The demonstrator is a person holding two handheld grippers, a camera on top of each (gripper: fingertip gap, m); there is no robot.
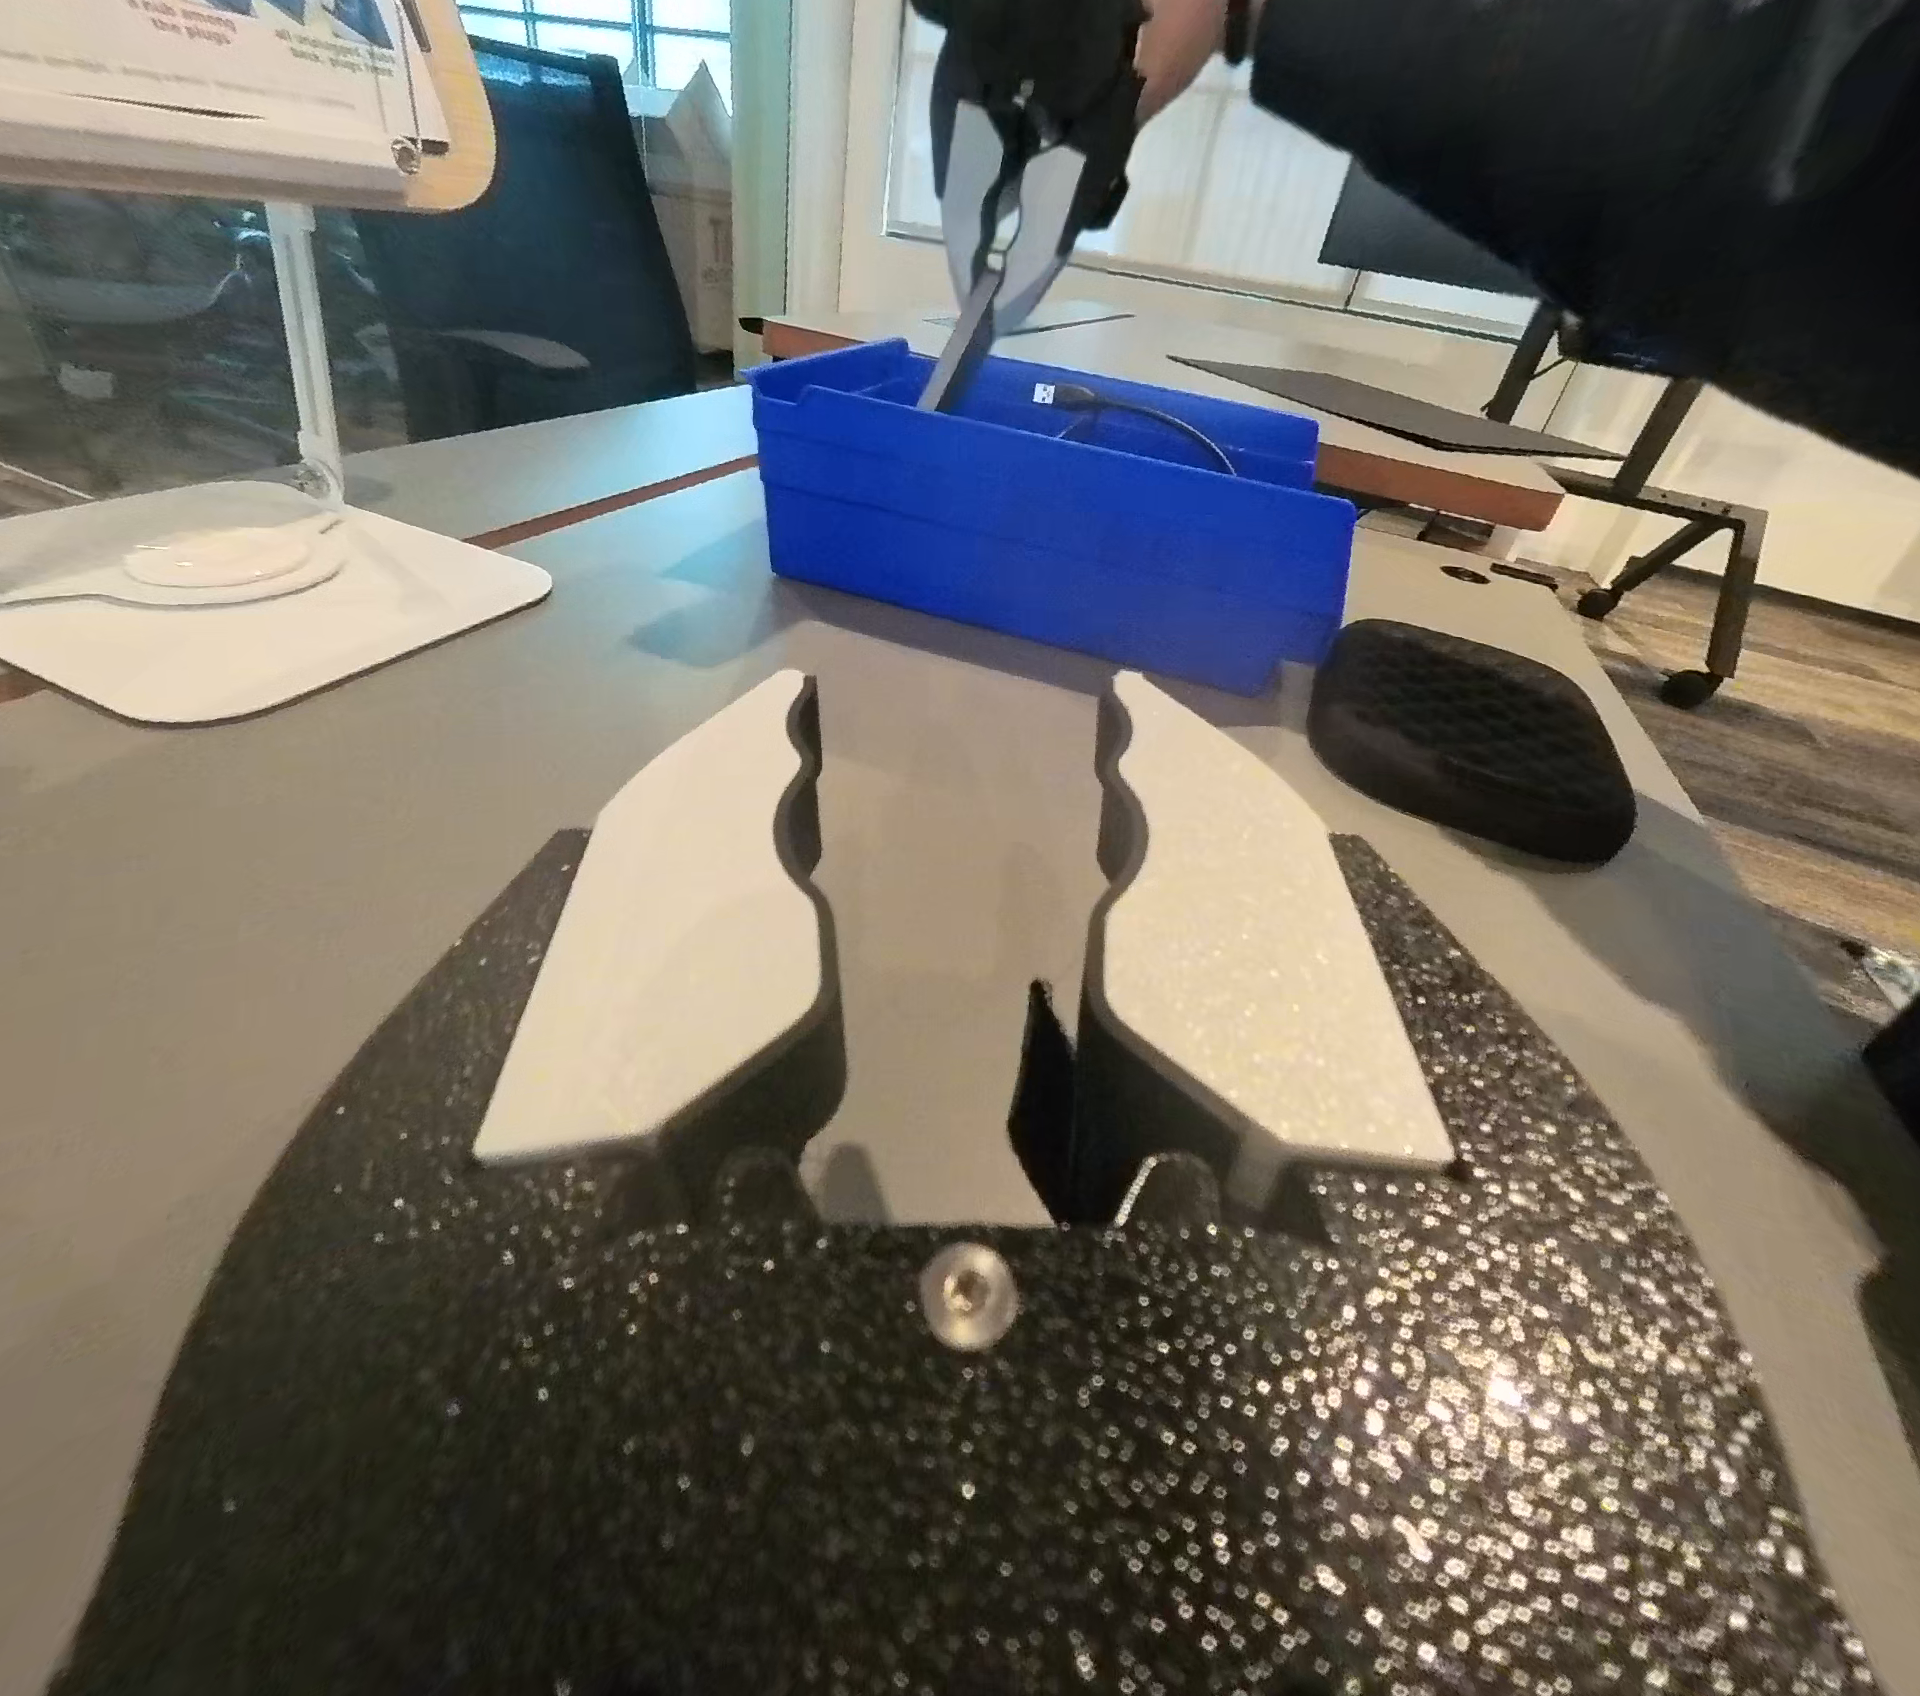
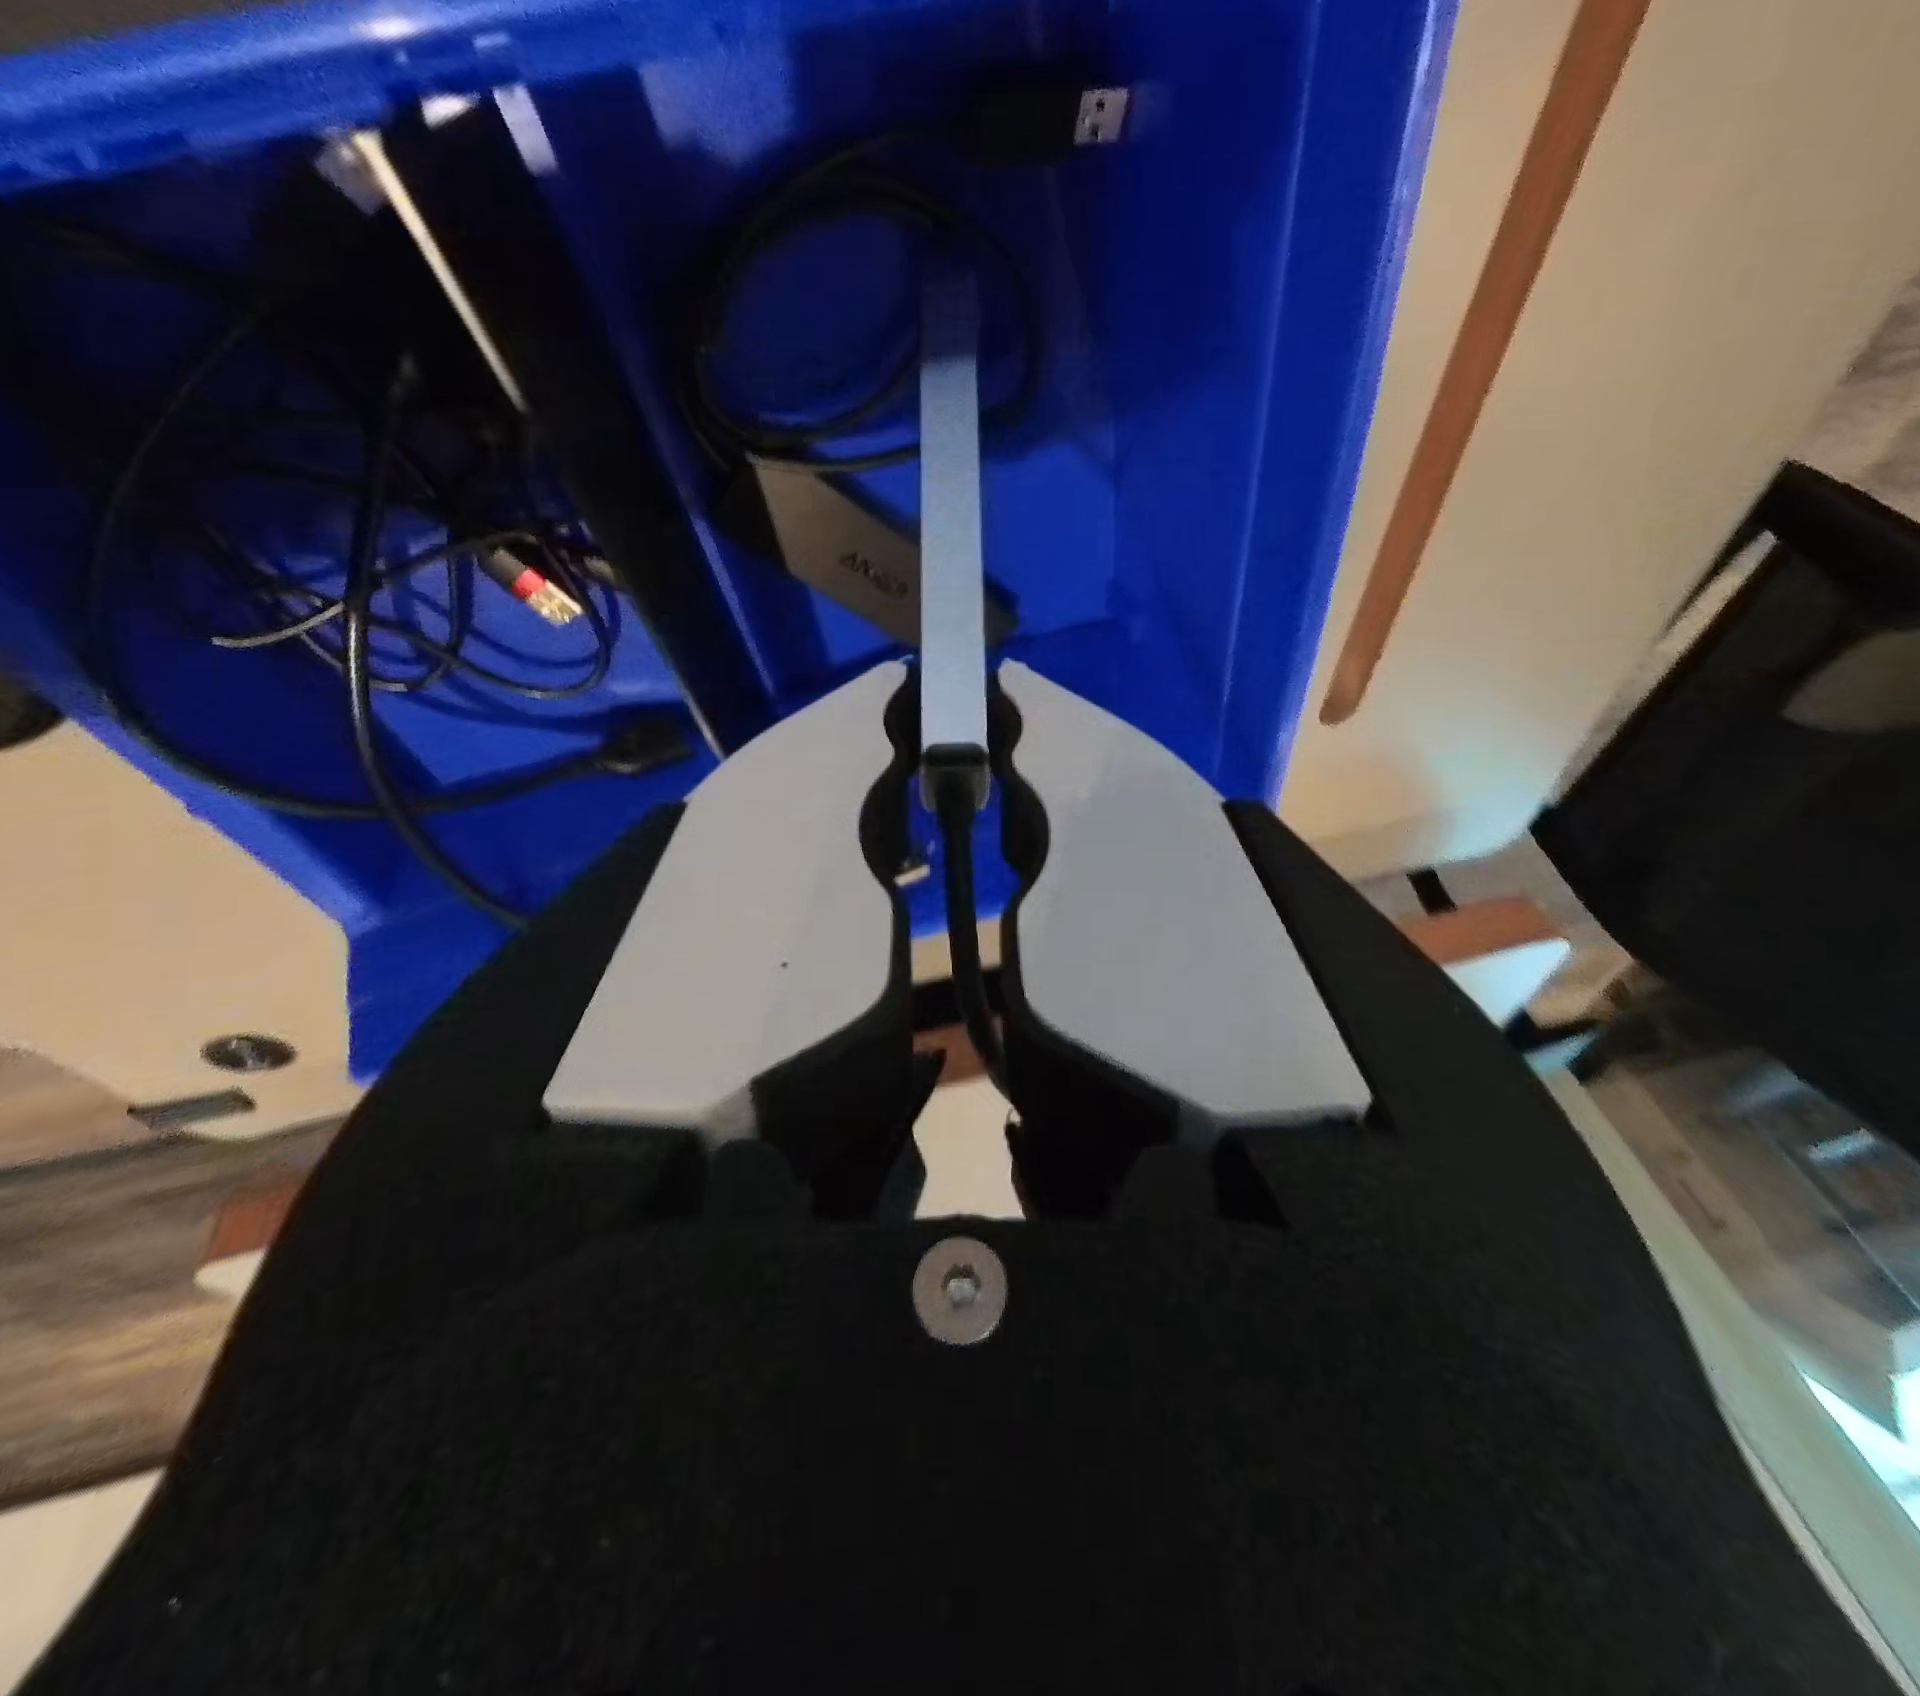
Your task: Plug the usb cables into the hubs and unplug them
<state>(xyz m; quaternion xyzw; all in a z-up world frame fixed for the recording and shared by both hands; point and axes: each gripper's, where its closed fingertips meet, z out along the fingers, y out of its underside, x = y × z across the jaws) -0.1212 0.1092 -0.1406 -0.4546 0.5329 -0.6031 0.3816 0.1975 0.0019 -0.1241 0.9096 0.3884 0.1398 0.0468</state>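
The slim silver hub hangs lengthwise from the right tool, clenched on its cabled end, pointing down into the blue bin over a second hub bearing faint lettering; the left tool waits released above the bench

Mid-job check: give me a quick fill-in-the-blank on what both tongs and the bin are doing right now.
1. The right tongs are shut on a slim grey ____ with its black cable trailing back between the fingers.
2. The left tongs are ____ and hold nothing, above the grey table.
3. The hub hangs over a bin coloured ____.
4. In the bin, a loose USB plug rests near the ____ wall in the right wrist view.

Missing words: hub; open; blue; right
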